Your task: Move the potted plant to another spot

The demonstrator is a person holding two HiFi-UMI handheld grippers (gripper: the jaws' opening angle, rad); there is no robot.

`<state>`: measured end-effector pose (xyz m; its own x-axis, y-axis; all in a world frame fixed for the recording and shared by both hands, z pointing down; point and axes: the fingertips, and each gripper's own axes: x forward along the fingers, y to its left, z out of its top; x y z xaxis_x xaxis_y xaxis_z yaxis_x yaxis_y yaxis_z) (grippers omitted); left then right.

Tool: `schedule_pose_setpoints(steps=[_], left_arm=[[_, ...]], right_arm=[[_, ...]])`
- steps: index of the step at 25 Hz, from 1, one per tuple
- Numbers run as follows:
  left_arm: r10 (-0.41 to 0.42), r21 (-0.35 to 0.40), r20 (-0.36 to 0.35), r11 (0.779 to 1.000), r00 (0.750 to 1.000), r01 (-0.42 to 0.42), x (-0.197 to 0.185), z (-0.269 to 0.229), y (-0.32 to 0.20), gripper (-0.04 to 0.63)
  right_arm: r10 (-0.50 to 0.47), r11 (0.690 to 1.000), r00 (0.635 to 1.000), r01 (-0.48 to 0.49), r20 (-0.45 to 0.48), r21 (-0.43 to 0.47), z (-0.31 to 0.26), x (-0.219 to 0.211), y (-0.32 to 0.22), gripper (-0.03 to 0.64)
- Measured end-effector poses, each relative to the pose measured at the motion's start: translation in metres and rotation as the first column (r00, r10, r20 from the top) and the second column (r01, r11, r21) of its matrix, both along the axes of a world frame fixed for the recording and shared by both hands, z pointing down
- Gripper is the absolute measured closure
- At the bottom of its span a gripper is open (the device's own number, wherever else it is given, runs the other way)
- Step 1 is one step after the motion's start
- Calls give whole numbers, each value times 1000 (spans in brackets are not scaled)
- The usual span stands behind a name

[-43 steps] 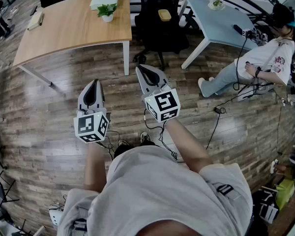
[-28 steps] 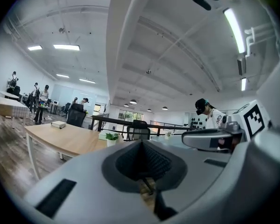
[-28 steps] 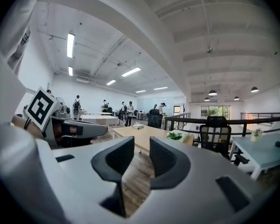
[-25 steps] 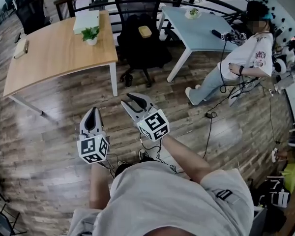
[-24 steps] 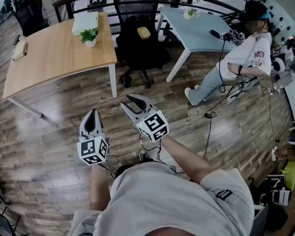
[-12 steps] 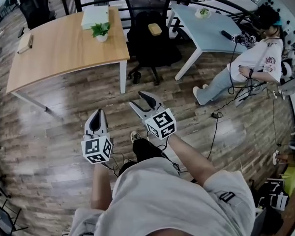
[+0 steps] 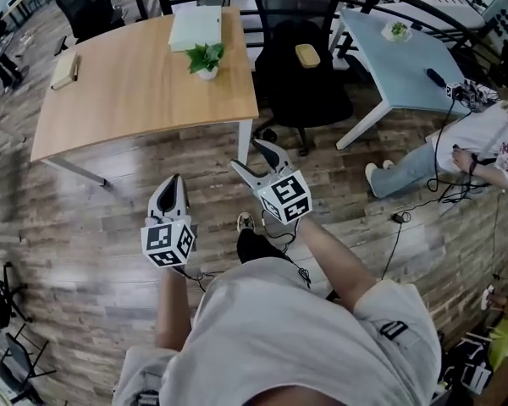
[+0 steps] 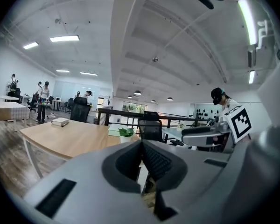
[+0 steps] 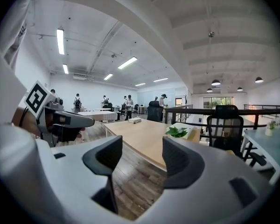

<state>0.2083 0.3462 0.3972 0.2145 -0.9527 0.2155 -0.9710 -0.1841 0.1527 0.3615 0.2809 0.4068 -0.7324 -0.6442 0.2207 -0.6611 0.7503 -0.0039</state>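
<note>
Two grippers are held out over the wooden floor point(image 7: 85, 218), short of the furniture and clear of every object. Left gripper point(image 7: 175, 181): jaws pressed together, nothing between them. Right gripper point(image 7: 253, 156): jaws apart, having just been opening, with only floor and table edge visible in the gap. Both point toward the wooden table point(image 7: 135, 91), which stands just beyond them. Potted plant point(image 7: 206, 59): standing upright on that table in a small white pot, long axis vertical, green leaves spreading upward. It sits near the table's right end, toward the far edge, untouched and well apart from both grippers. In the right gripper view the plant appears just above that gripper's right-hand jaw. A flat white box point(image 7: 195, 30) lies just behind the plant; whether the two touch cannot be determined. A small book point(image 7: 64, 70) lies at the table's left end. A black office chair point(image 7: 300, 74) stands to the right of the table, and a pale blue table point(image 7: 406, 62) lies beyond it.
</note>
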Motion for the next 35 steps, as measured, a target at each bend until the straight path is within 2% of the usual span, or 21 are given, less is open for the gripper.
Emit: schedule_pose_setpoints(steps=[6,13,24,28,35], left_arm=[[-8,-63,-19,998,1000,7,0,15,-78,583],[-8,-116,-14,993,1000,6,-8,33,-134,583],[84,-189,-24,978,996,-87,-36,69,-228,583],[147,-225,-36,962,988,-151,-56,84,-268,583],[286,-285,-66,913,956,-293,-93,112,-324,583]], right_arm=[[-5,1000,1000,5,14,-30,7,4,-78,325],[-6,997,1000,6,-1,-77,33,0,-135,308],[54,989,997,-61,-51,-133,84,-27,-206,276],[83,986,993,-94,-81,-135,99,-48,-234,267],[169,968,977,-189,-131,-162,133,-76,-269,238]])
